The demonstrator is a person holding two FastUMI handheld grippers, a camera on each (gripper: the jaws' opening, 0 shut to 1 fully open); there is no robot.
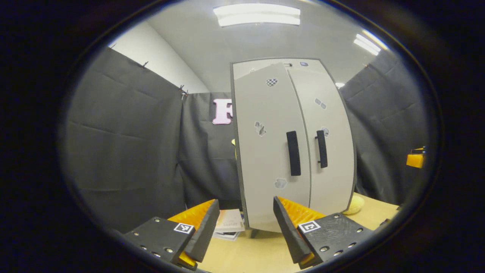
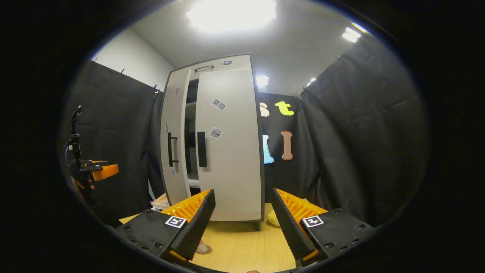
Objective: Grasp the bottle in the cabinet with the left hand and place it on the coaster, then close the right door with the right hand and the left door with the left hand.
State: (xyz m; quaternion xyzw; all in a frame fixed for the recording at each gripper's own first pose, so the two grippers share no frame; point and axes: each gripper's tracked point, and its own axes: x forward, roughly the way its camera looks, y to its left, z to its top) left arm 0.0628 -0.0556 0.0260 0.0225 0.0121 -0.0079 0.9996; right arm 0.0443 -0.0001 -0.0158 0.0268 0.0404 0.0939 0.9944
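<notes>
Black-curtained booth: cabinet (image 2: pixel 212 140) right door (image 2: pixel 229 148) looks shut, left door (image 1: pixel 271 148) ajar, left gripper (image 1: pixel 246 227) and right gripper (image 2: pixel 242 223) jaws wide, empty.

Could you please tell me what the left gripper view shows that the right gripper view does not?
Left gripper view: the left door seen nearly face-on, slightly ajar, and the right gripper far off at the edge. Right gripper view: the dark gap between the doors with a shelf inside, and the left gripper held by a hand. Both: the cabinet, its black handles, the wooden table.
</notes>
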